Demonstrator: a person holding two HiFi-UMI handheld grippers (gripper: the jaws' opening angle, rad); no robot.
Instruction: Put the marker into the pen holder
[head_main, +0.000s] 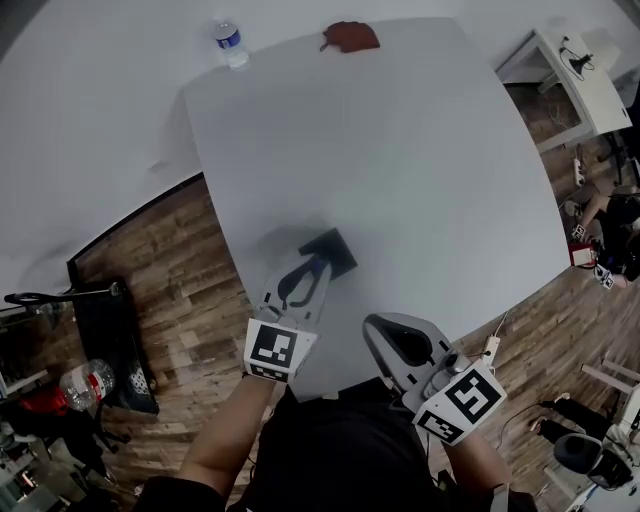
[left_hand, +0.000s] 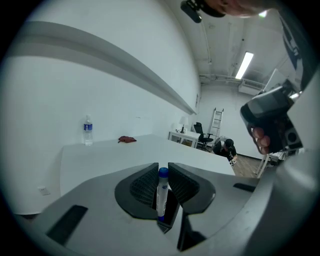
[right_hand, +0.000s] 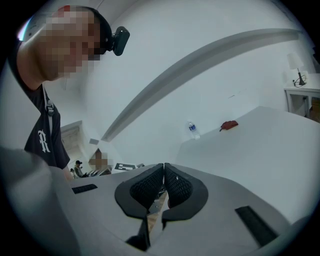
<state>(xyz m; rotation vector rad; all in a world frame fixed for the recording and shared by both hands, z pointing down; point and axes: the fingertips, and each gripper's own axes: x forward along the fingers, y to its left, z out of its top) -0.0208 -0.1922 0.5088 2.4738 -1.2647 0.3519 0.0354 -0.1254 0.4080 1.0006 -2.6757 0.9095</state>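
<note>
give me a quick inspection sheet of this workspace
surface: white table, mostly bare
job's things: marker held upright in left gripper; black pen holder by its lower end
clutter: bottle and red cloth at the far edge
grippers: left shut on marker; right gripper shut, empty
cables: white lead off the near edge
surroundings: wood floor, desk far right
</note>
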